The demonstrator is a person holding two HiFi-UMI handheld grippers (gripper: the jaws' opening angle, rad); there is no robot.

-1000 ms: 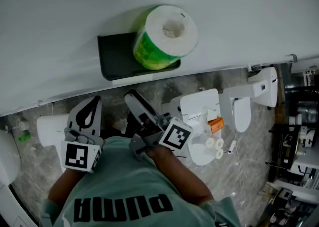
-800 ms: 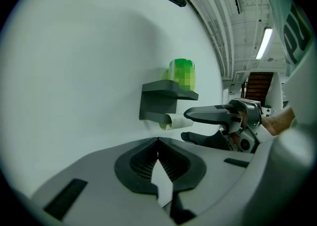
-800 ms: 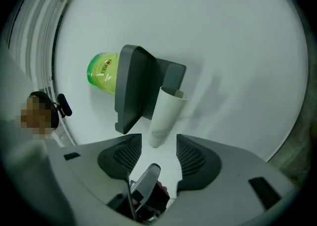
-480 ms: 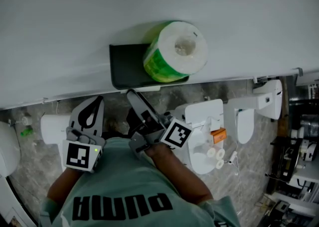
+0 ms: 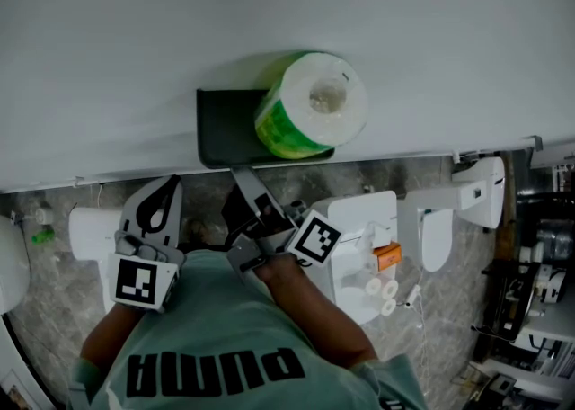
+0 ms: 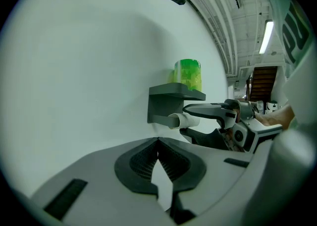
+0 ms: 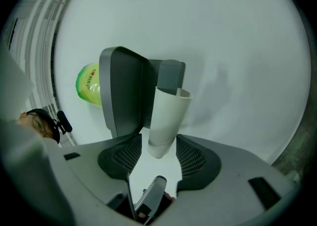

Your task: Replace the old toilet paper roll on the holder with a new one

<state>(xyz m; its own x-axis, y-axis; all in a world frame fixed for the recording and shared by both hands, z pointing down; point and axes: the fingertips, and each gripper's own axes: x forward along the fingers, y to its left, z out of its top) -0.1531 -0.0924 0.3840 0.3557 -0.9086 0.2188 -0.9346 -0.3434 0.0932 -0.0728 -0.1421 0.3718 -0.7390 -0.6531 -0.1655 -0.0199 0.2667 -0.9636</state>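
While the right claw (image 7: pixel 158 141) is clenched on the near end of the old cardboard tube (image 7: pixel 166 118), the left claw (image 6: pixel 158 141) just hangs off to the side with its jaws pressed together and nothing in them. The tube is bare, no paper on it, and its far end sits up against the dark grey holder (image 5: pixel 225 125) on the white wall (image 5: pixel 404 22), right under the holder's little shelf. From the left gripper view you can see one jaw of the right claw above the tube and the other below it, with the tube poking out sideways from under the shelf. The new roll (image 5: pixel 310 107), in its green wrapper, is parked on top of that shelf, standing on end toward the shelf's right side, so you look straight down into its core from the head view. In that view the right claw reaches in under the shelf's front edge and the tube itself is hidden. The left claw sits lower and to the left, well apart from the holder, pointing at the wall.
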